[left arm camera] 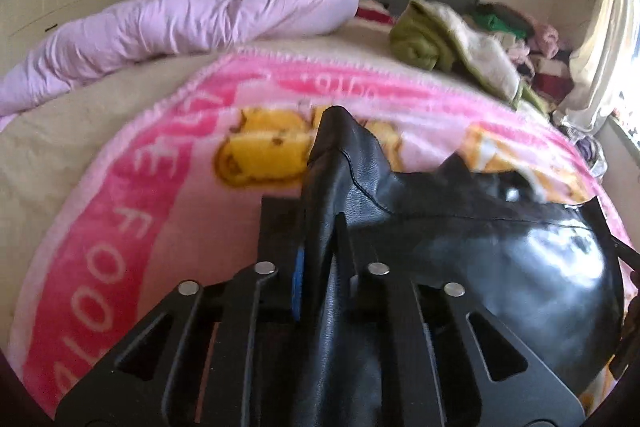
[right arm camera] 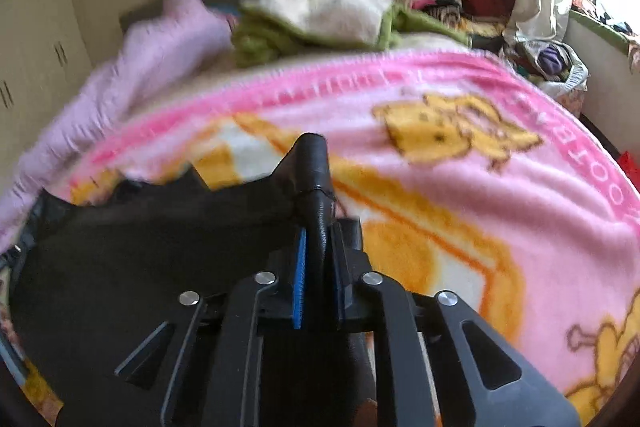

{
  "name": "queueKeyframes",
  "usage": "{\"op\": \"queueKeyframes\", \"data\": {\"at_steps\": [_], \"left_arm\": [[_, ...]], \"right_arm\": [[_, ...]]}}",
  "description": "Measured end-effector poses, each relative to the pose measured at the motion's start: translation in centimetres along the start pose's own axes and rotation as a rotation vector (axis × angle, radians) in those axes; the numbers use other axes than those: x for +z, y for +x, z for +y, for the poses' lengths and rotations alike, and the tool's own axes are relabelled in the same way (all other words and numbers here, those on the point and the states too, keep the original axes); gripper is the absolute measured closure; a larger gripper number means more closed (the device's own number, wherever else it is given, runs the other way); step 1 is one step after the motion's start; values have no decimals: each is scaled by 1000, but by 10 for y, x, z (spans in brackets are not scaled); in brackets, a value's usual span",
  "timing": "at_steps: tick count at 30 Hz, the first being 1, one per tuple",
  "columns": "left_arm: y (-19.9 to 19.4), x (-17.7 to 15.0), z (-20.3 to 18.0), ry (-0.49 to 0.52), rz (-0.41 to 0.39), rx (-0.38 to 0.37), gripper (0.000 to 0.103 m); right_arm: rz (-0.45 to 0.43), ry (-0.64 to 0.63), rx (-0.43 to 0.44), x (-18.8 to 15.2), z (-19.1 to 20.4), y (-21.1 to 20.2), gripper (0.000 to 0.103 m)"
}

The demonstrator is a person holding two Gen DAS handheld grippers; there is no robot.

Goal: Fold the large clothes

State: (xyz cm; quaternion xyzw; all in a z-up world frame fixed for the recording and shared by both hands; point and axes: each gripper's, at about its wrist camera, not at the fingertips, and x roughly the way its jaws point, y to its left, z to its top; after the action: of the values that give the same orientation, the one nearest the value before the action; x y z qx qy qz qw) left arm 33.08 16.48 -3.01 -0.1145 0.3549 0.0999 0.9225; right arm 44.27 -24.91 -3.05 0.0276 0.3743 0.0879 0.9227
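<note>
Black claw [left arm camera: 318, 227] – silver screws, blue pads [right arm camera: 299, 279]

Both grippers clamped.
Left gripper [left arm camera: 320, 223] and right gripper [right arm camera: 320, 227]: jaws closed tight on black leather garment [left arm camera: 500, 247], held raised.

Bed [left arm camera: 52, 131] under pink blanket [left arm camera: 132, 195], lilac duvet [left arm camera: 192, 11]

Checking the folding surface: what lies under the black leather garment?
The pink cartoon blanket lies under the black leather garment; its covered print is hidden. Both grippers pinch the garment.
</note>
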Motion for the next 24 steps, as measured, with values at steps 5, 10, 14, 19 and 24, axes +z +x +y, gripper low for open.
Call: {"op": "queueKeyframes", "data": {"at_steps": [5, 10, 14, 19, 24], "left_arm": [[8, -5, 9, -22, 25, -20, 79], [-2, -5, 13, -18, 29, 2, 54], [-11, -6, 12, 2, 30, 6, 42], [-28, -6, 12, 6, 17, -1, 36], [-44, -8, 12, 1, 8, -7, 25]], "right_arm": [[58, 7, -35, -8, -2, 14, 82], [76, 80, -15, -13, -16, 6, 67], [69, 116, -8, -22, -24, -13, 46], [63, 156, 34, -40, -35, -43, 31], [70, 170, 79, -59, -38, -63, 21]]}}
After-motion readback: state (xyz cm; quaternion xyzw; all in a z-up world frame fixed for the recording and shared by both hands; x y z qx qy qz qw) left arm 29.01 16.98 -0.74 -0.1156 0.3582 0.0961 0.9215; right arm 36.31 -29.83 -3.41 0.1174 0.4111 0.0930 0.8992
